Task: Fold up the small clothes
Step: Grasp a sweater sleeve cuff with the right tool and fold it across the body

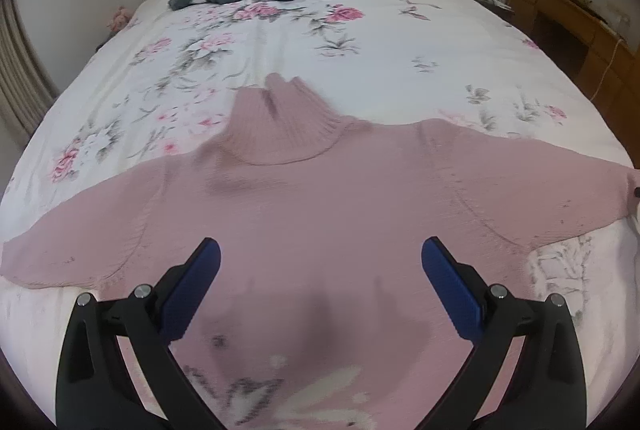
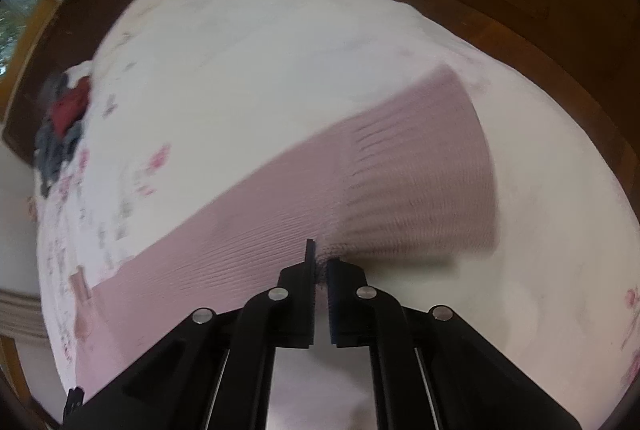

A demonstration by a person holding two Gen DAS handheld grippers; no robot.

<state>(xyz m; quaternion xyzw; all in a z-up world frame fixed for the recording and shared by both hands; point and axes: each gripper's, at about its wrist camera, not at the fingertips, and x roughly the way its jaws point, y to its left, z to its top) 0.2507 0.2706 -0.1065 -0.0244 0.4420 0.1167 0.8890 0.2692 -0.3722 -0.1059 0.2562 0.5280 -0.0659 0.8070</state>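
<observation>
The right gripper [image 2: 320, 262] is clenched on the sleeve edge of the pink ribbed-knit turtleneck sweater [image 1: 320, 198], near its cuff, reaching low and level. Lifting gently and carrying the sleeve across the sweater's chest should keep the fold square. The left gripper [image 1: 320, 262] hovers released above the sweater's body, which lies flat on the white floral bedspread [image 1: 380, 42].

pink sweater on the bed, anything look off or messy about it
The pink turtleneck sweater lies flat with sleeves spread, but its collar leans askew to one side. The right gripper is pinching a sleeve edge near the cuff. Nothing looks damaged.
</observation>
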